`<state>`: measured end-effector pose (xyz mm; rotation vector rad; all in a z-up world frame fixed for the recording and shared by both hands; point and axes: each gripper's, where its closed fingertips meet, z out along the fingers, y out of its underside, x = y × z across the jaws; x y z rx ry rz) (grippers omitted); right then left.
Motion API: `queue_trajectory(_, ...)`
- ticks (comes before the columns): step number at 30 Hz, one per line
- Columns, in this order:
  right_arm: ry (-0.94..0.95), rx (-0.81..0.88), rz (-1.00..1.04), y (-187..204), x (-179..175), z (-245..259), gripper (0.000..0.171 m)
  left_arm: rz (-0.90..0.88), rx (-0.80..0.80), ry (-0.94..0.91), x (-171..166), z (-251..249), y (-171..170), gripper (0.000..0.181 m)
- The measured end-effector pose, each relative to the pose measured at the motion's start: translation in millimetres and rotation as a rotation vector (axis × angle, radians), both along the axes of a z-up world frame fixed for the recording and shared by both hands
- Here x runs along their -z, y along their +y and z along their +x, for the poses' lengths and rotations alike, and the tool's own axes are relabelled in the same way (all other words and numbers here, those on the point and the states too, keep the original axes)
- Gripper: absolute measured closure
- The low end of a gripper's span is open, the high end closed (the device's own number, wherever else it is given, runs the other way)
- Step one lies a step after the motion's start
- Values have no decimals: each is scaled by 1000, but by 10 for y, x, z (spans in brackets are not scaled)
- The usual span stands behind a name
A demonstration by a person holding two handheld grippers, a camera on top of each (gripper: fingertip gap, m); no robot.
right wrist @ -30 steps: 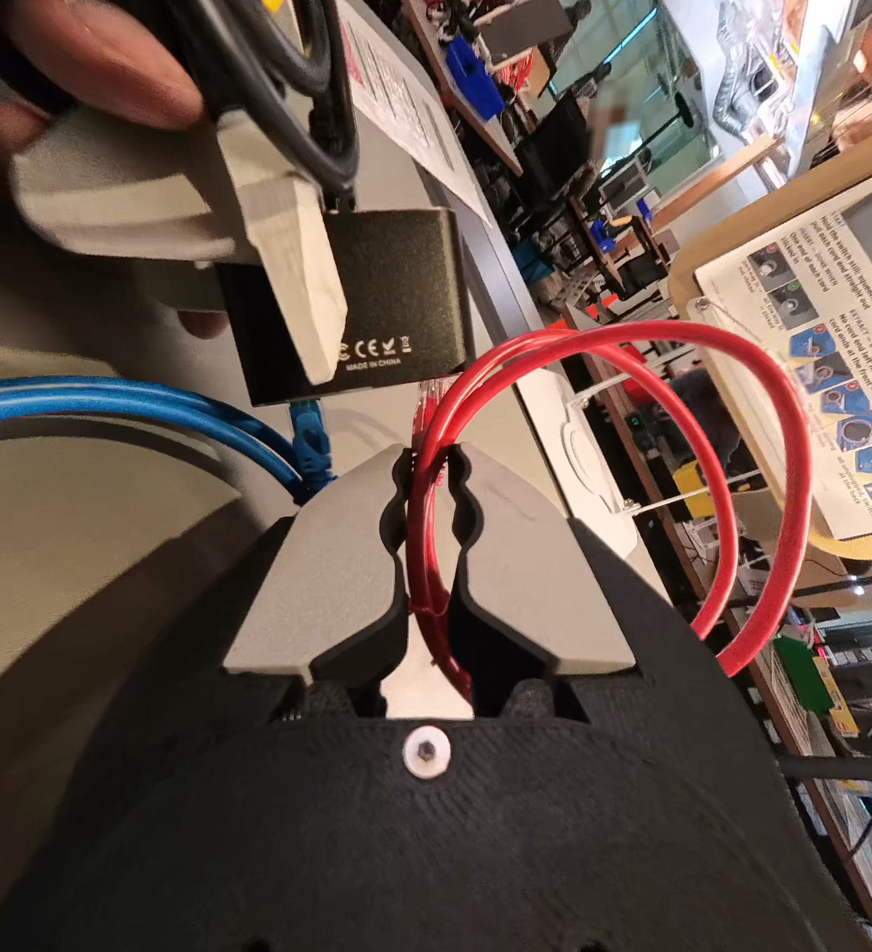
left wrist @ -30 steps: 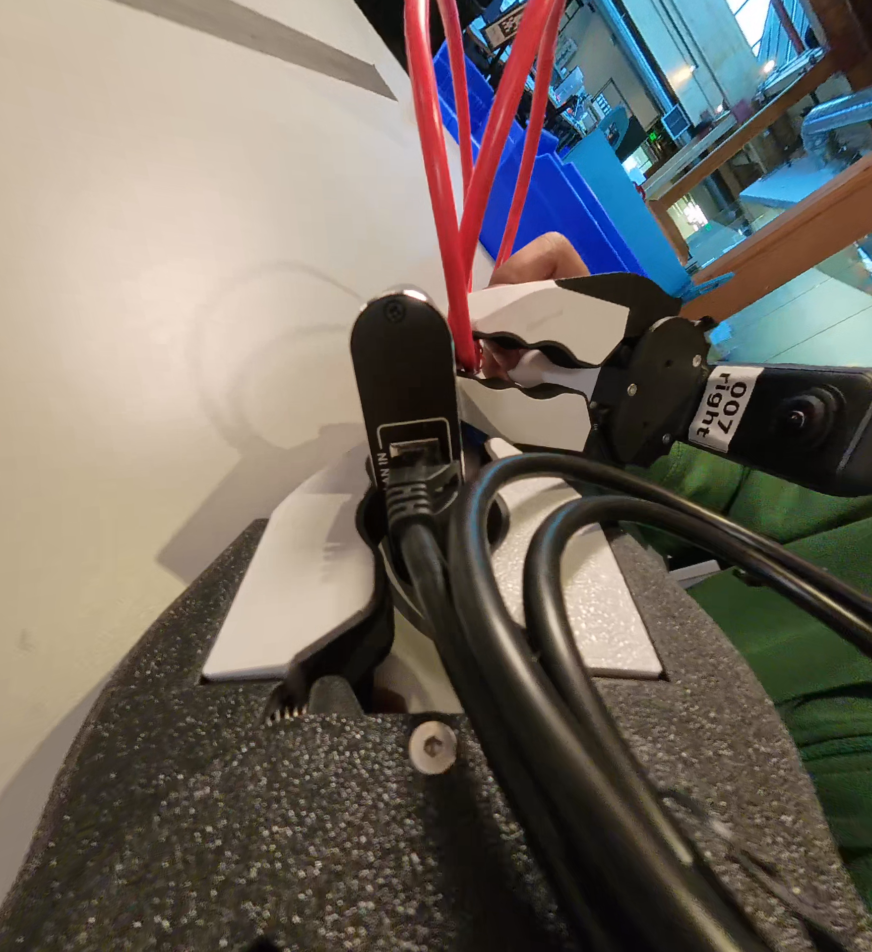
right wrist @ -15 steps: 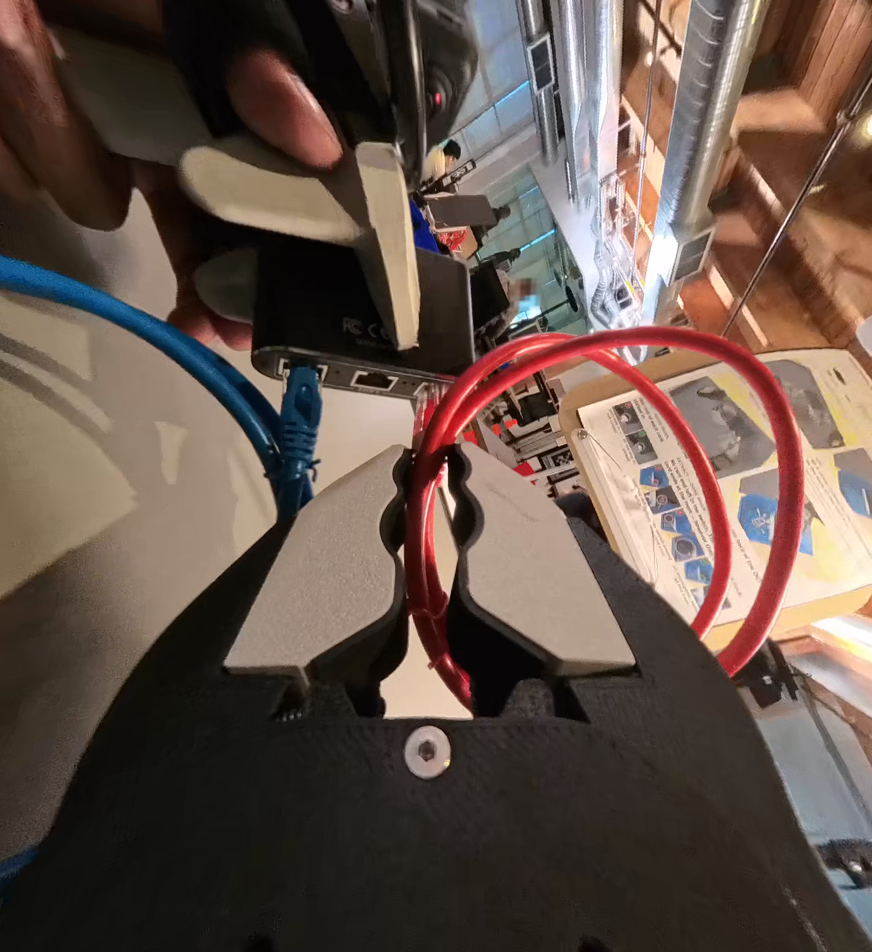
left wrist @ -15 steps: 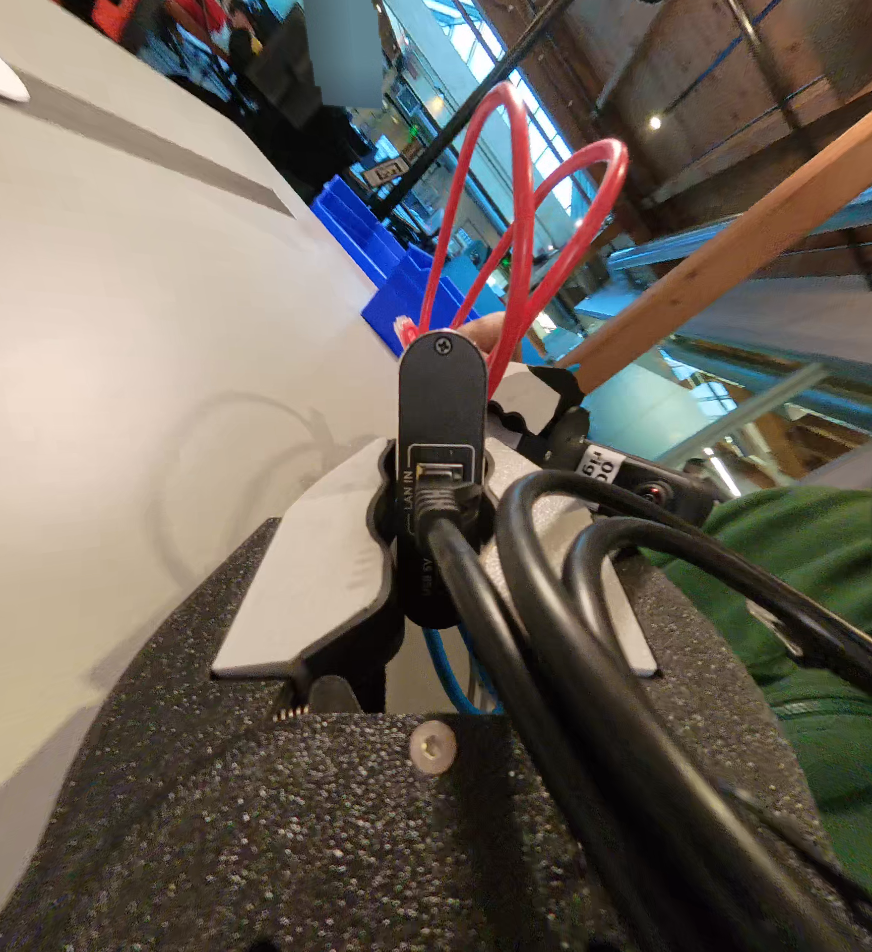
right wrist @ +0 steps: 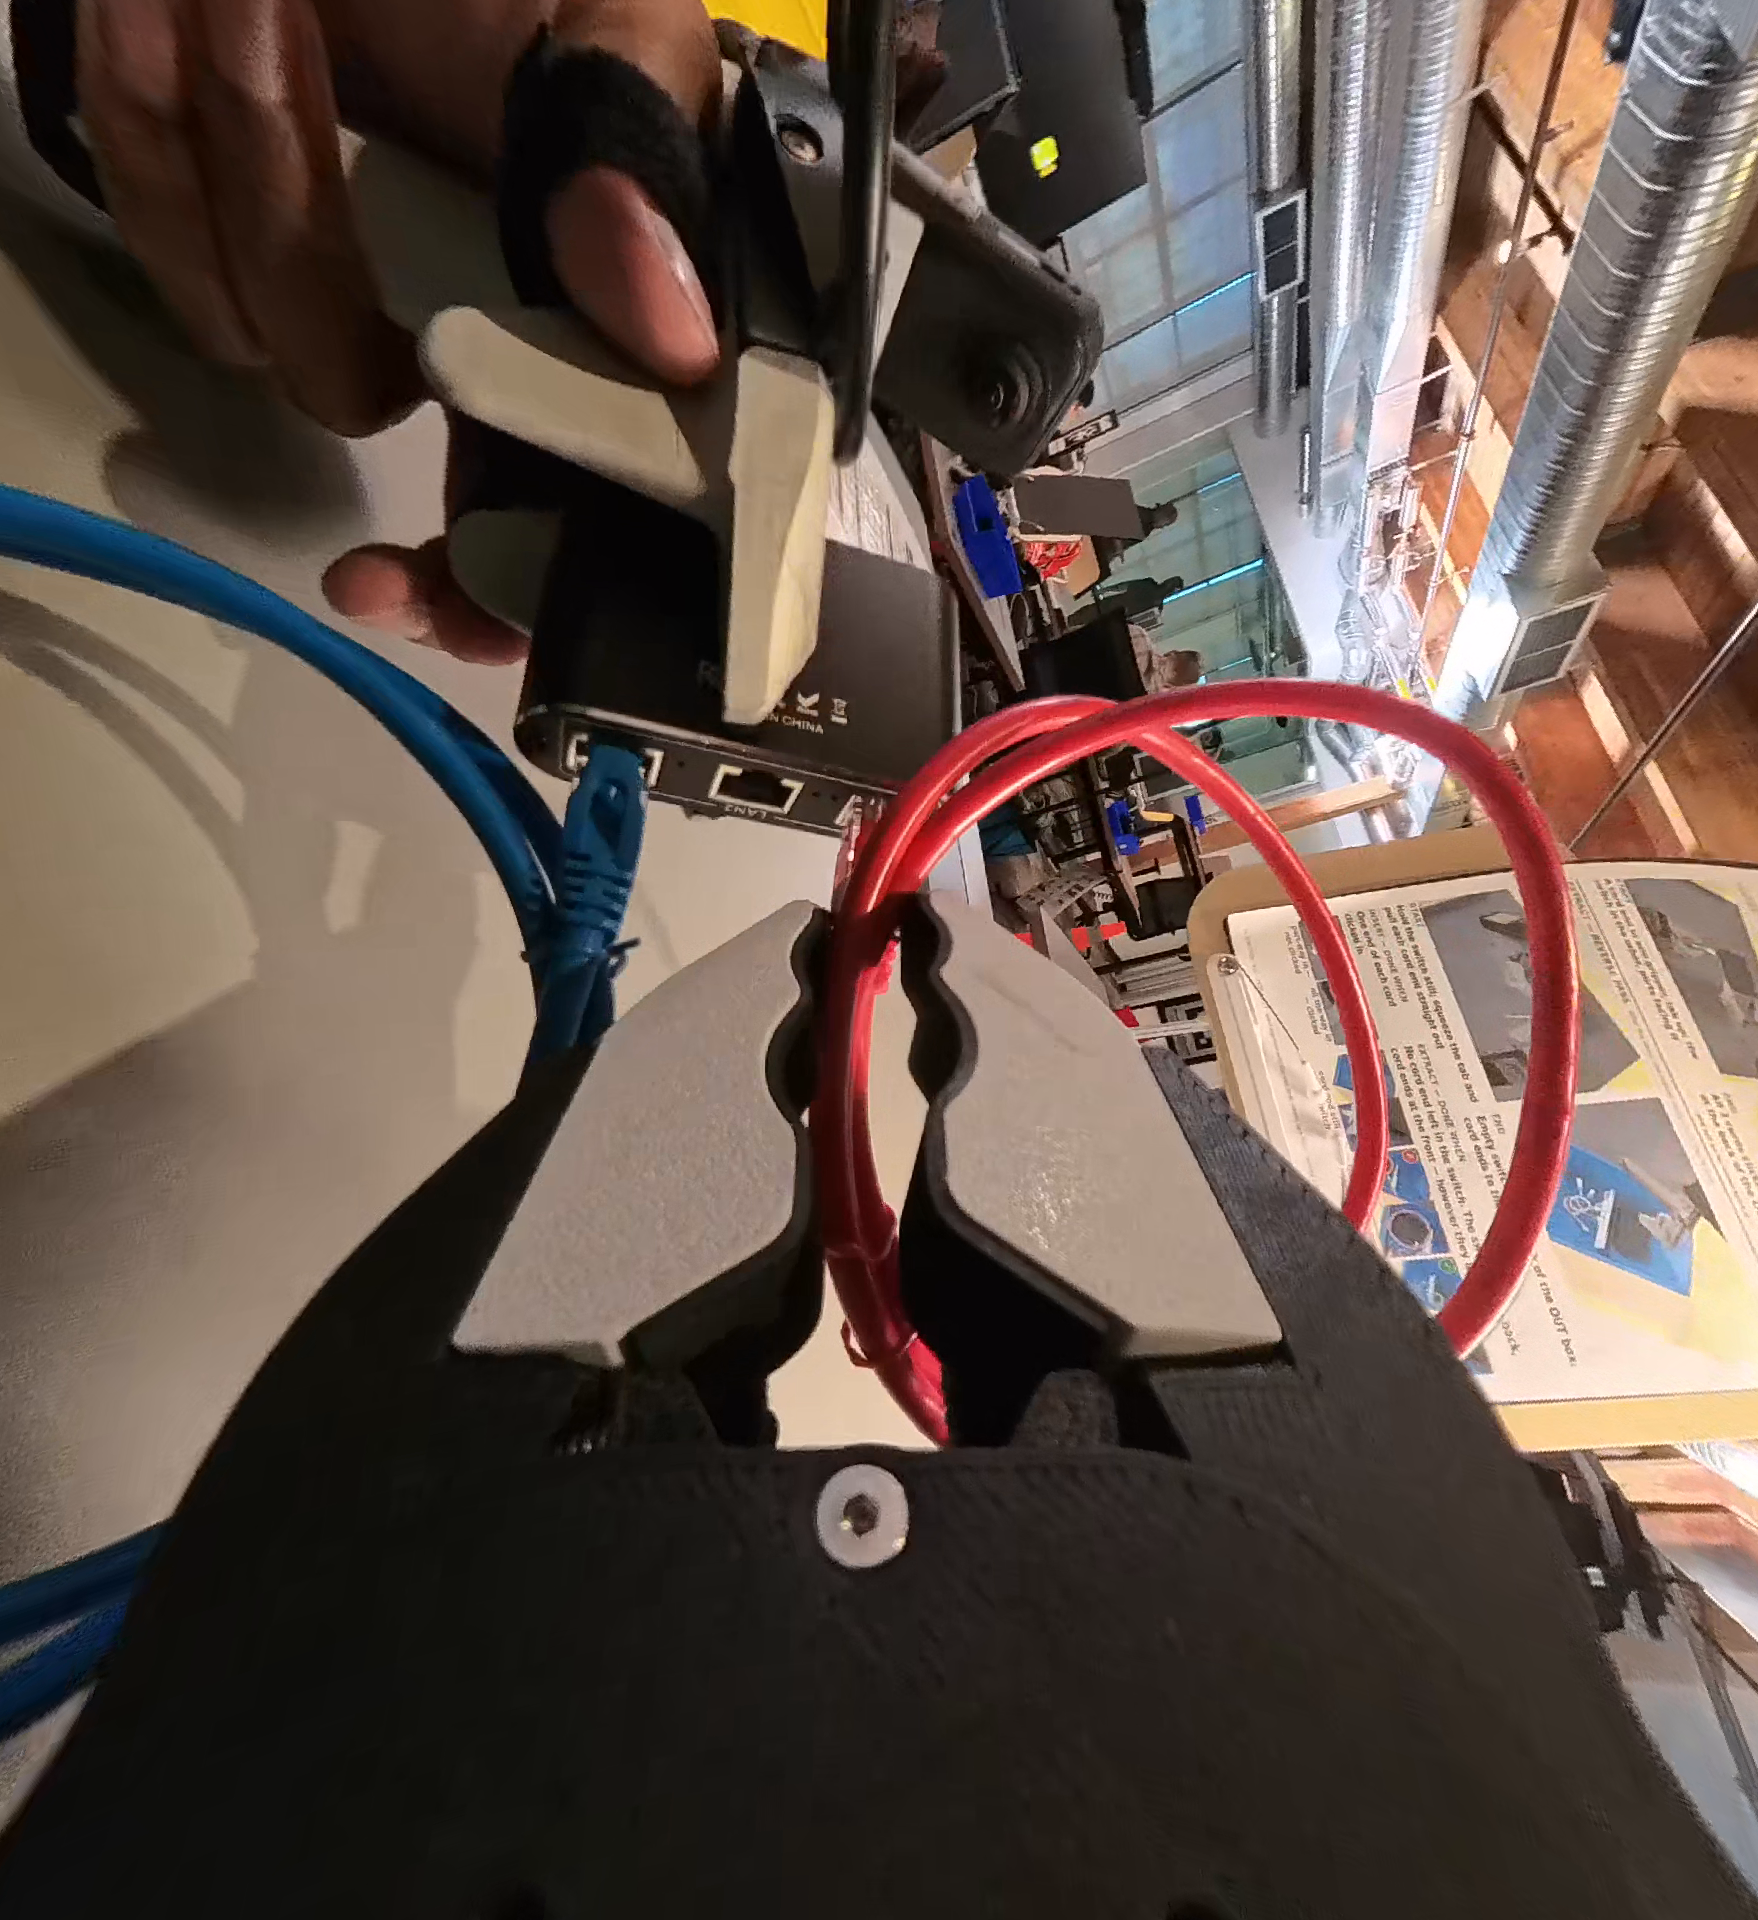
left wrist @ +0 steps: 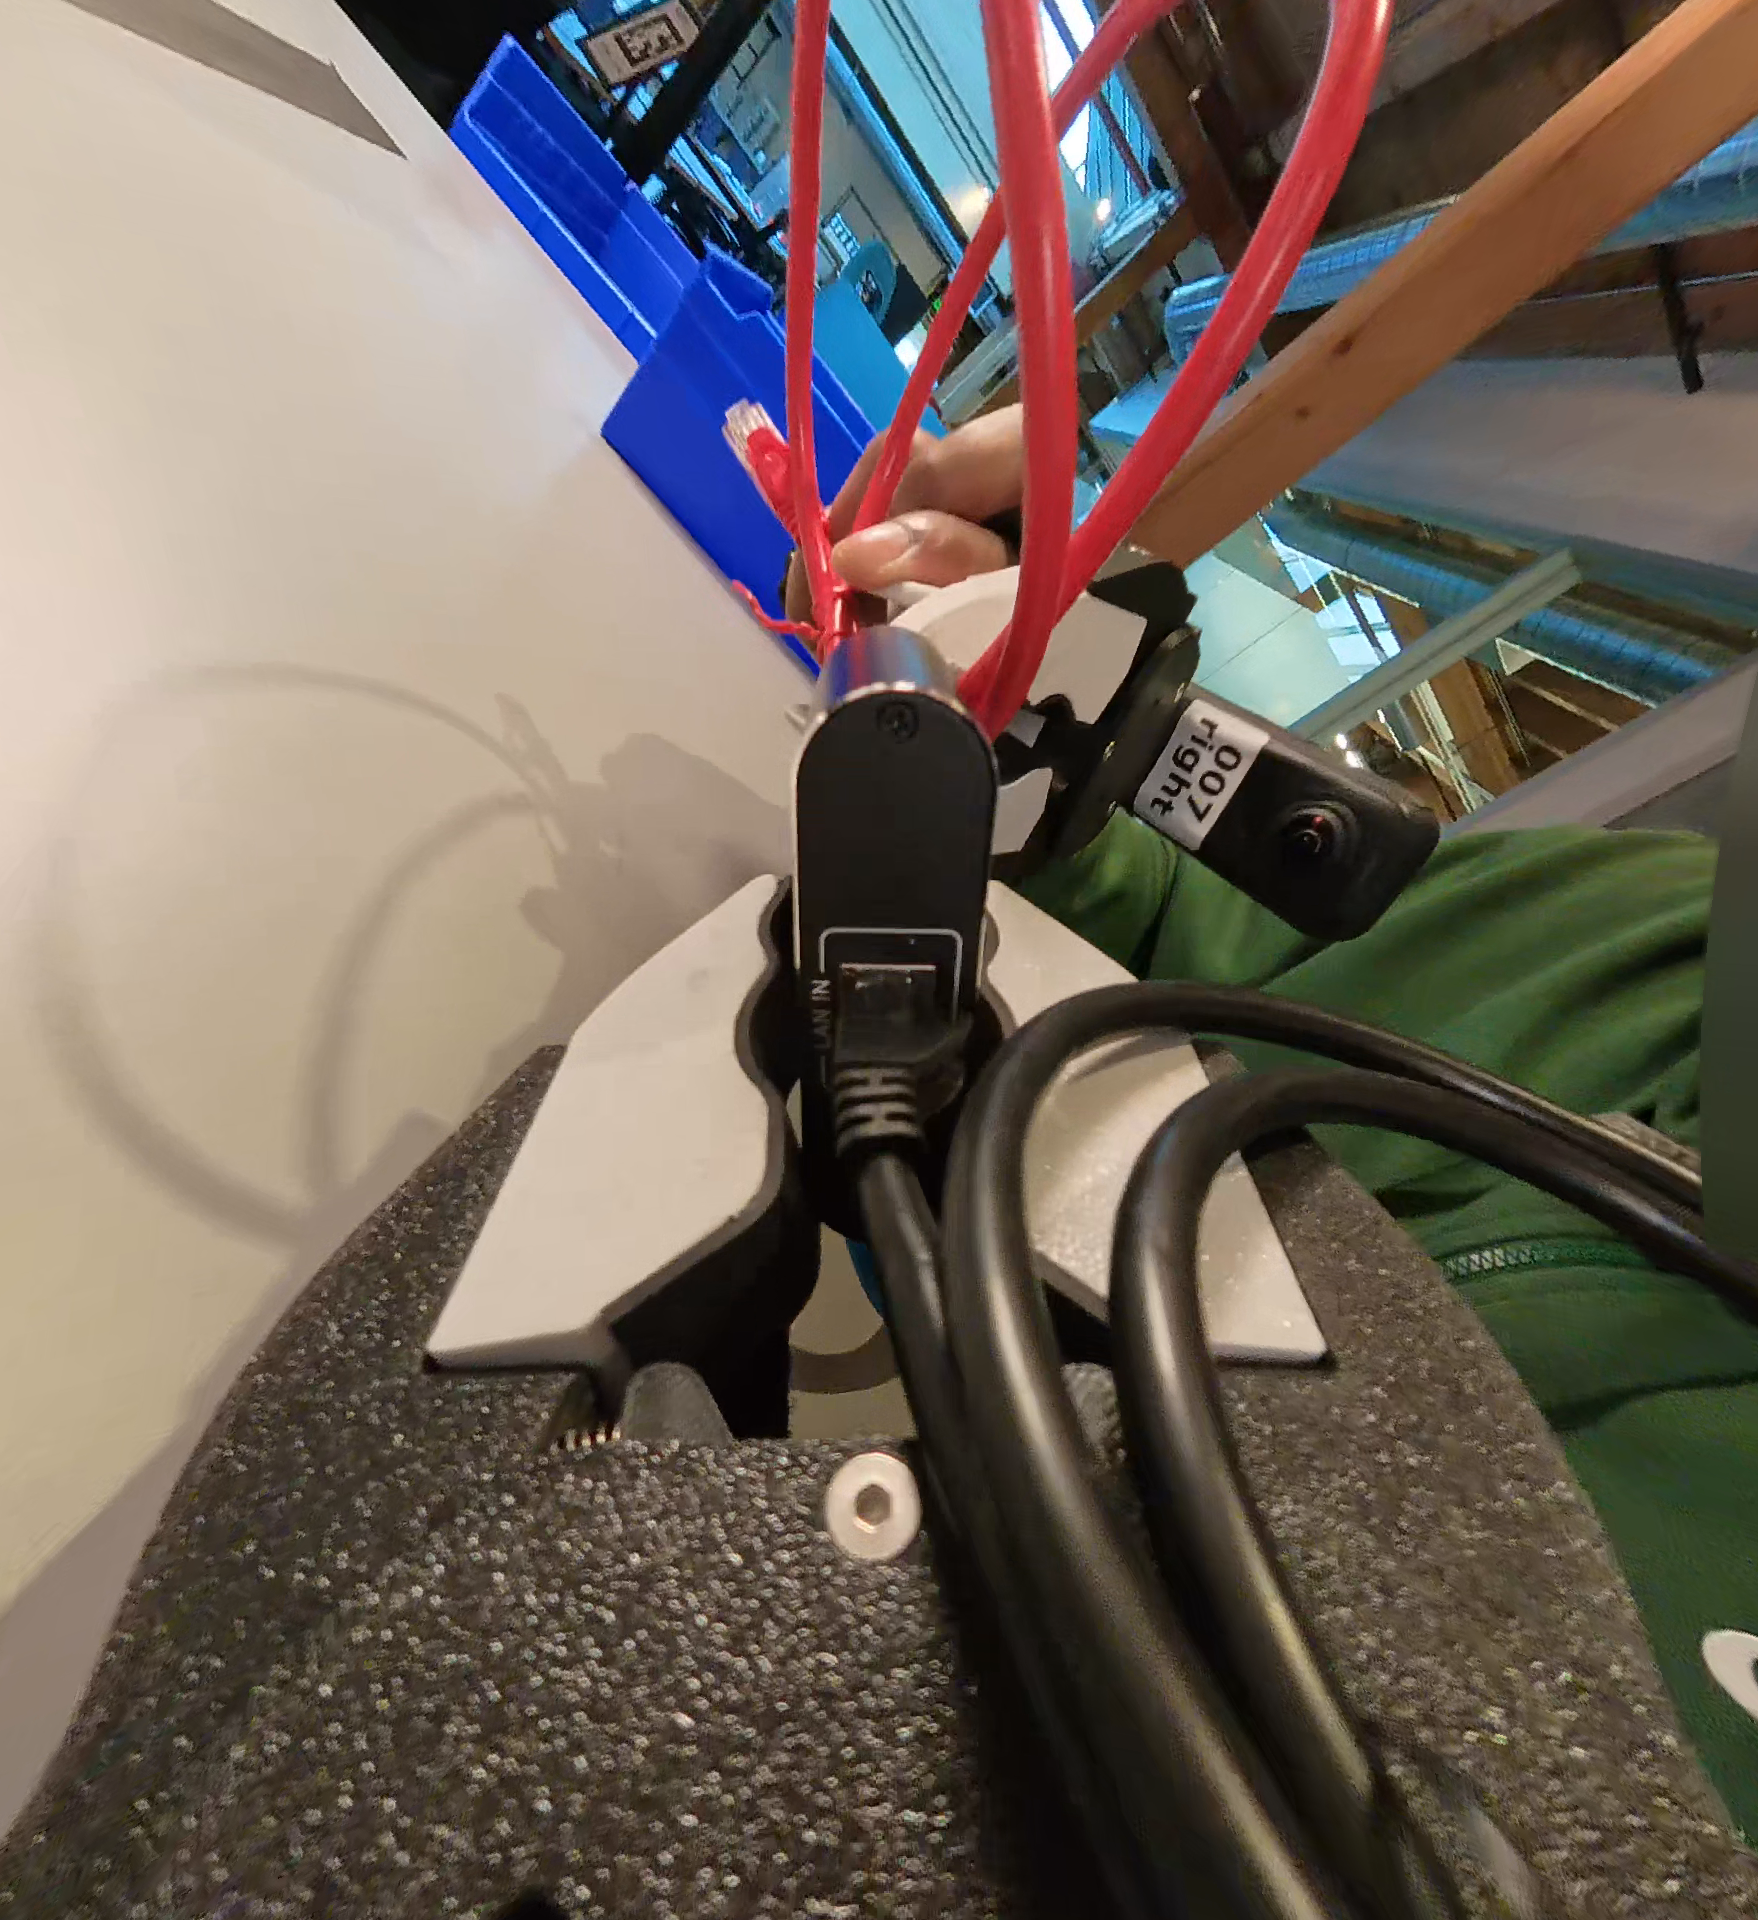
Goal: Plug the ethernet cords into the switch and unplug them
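Left gripper clamped on black switch. Right gripper clamped on red ethernet cord; its plug just below the rightmost port, 1 empty port alongside.

The left gripper was clamped on the black switch, which stood on end between its grey fingers. A black cord sat plugged into the port facing the camera, two more black loops draped over the right finger. Just behind, the right gripper pinched the red cord, whose loops rose high, one clear plug dangling free above the white table
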<state>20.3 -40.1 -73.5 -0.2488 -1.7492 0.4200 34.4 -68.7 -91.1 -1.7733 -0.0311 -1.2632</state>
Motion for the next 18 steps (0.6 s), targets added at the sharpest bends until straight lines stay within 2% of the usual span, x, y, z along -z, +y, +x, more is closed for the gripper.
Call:
queue_trajectory(5,-56,-32,13,-34,46,60,158,-25,51,60,40,67,-31,154)
queue_trajectory(8,-26,-10,-31,12,53,32,157,-10,7,129,16,28,7,153)
queue_trajectory(10,-27,19,-75,53,89,-12,157,2,-28,146,-3,-13,35,145)
queue_trajectory(14,-62,52,-152,115,146,-59,156,-16,-128,51,-2,-146,116,152)
queue_trajectory(18,-81,52,-286,190,40,-36,142,-57,-236,-130,19,-320,180,155)
